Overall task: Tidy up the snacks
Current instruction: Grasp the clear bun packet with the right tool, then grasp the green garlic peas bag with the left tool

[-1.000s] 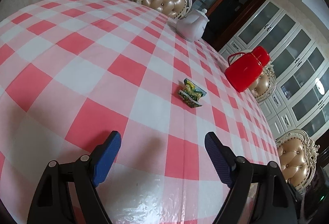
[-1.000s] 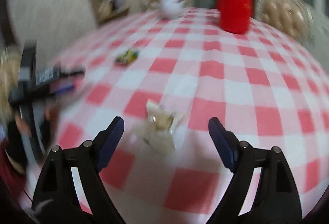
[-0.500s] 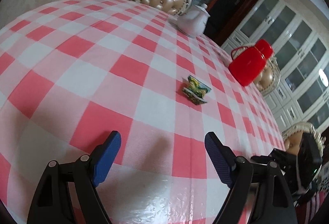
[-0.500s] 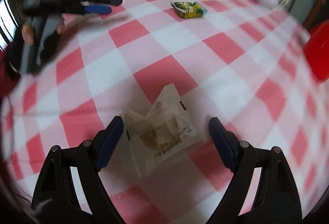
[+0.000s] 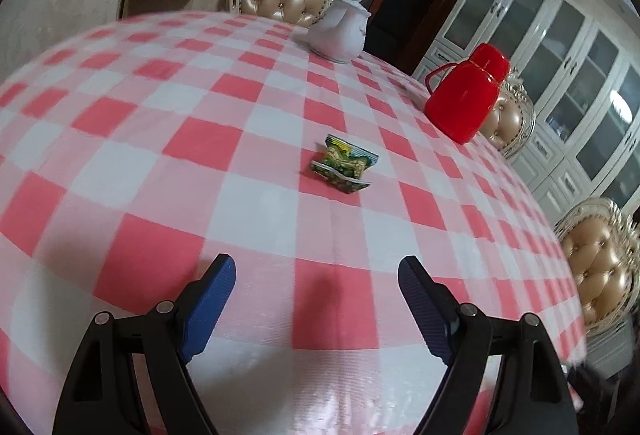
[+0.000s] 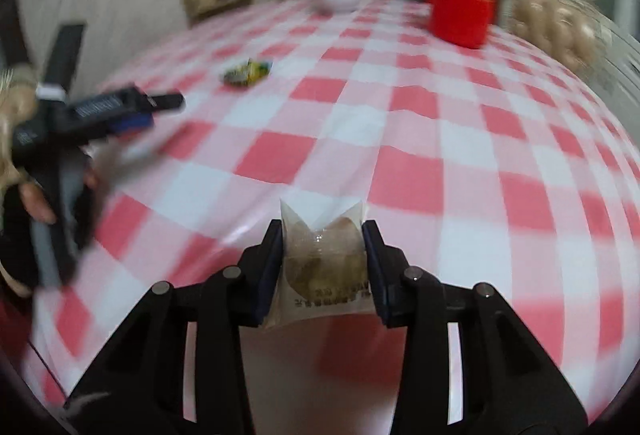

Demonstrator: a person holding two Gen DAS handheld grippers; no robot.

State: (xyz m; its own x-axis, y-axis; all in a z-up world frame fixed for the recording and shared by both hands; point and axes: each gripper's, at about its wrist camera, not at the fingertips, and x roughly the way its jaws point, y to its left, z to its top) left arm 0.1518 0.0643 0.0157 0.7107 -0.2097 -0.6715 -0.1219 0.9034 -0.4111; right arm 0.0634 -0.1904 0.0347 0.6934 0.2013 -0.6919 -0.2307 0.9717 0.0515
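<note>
Right claw [image 6: 324, 255] closing on clear snack packet [image 6: 324, 267]; left claw [image 5: 316, 299] spread, empty.

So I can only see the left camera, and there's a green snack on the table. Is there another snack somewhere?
Observer: Yes. A clear packet with a brown cake sits between the right gripper fingers, whose jaws are closing with their pads against its sides.
Child: Is it up in the air?
Observer: I cannot tell; it sits low over the checked tablecloth.
Child: Can that camera see my gripper?
Observer: Yes, the left gripper is at the left edge, held in a hand, pointing toward the green snack.
Child: Is it holding anything?
Observer: No, it is open with nothing between its fingers.
</note>
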